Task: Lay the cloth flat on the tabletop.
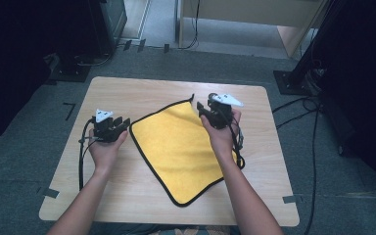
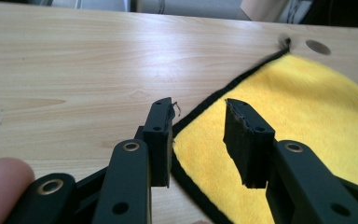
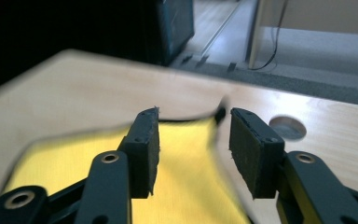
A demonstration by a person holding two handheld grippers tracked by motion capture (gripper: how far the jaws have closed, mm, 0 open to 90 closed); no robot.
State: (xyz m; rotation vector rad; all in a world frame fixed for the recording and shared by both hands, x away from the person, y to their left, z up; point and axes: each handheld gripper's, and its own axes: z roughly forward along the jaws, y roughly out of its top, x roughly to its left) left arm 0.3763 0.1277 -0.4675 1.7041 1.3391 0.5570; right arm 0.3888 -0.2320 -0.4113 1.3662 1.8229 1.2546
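Yellow microfibre cloth with black trim point(image 1: 181, 149) lies flat, mid wooden table point(image 1: 127, 196). Left gripper point(image 1: 120, 125) hangs at its left corner, right gripper point(image 1: 205, 108) above its far corner, both part-open, holding nothing. Looks like release after spreading. Next: regrip corners to fold.

Left hand-held gripper point(image 1: 119, 125) jaws parted, right hand-held gripper point(image 1: 201, 108) parted, raised

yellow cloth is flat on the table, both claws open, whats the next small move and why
Probably bring the left claw down onto the yellow cloth at its near left corner and close. Its jaws stand apart over the black edge there, gripping nothing, and the right claw hangs open above the far corner.
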